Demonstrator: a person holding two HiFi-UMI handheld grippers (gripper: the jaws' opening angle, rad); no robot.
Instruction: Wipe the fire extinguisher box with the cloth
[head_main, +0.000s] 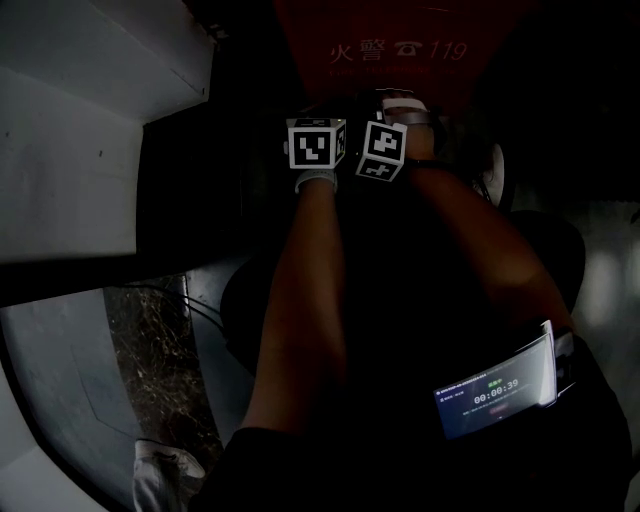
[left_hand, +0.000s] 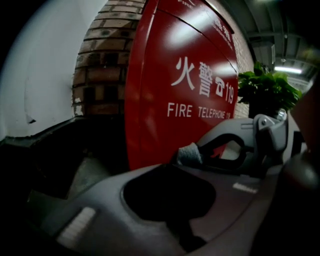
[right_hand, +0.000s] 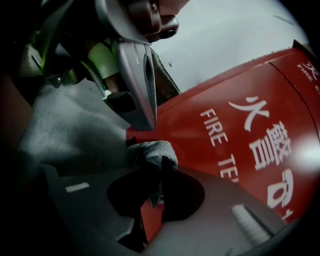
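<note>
Left gripper (left_hand: 171, 166): jaws closed together; tips dark, just beside the pinch of cloth; cannot tell if any fold is caught there.
Right gripper (right_hand: 152, 162): jaws closed on the cloth, gripping a small bunch at the tips.
Cloth (right_hand: 150, 151): grey, textured; bunched between the right jaws, just in front of the red panel, below and left of the word FIRE; real contact with the panel not sure.
Fire extinguisher box (left_hand: 150, 75): red, glossy, upright; white Chinese characters, a telephone sign, "119" and "FIRE TELEPHONE" on the front; directly ahead of both grippers.
Marker cubes: left one (head_main: 316, 143) and right one (head_main: 382, 152) side by side, almost touching, close under the box in the head view.
Grey surface (right_hand: 70, 130): wide, with fabric-like grain, left of the right jaws; cannot tell if part of the same cloth.
Brick wall (left_hand: 100, 75): behind the box, at its left edge.
White wall (left_hand: 45, 65): further left of the bricks.
Plant (left_hand: 265, 90): green leaves, right of the box.
Screen (head_main: 495, 392): lit, on the right forearm, showing timer digits.
</note>
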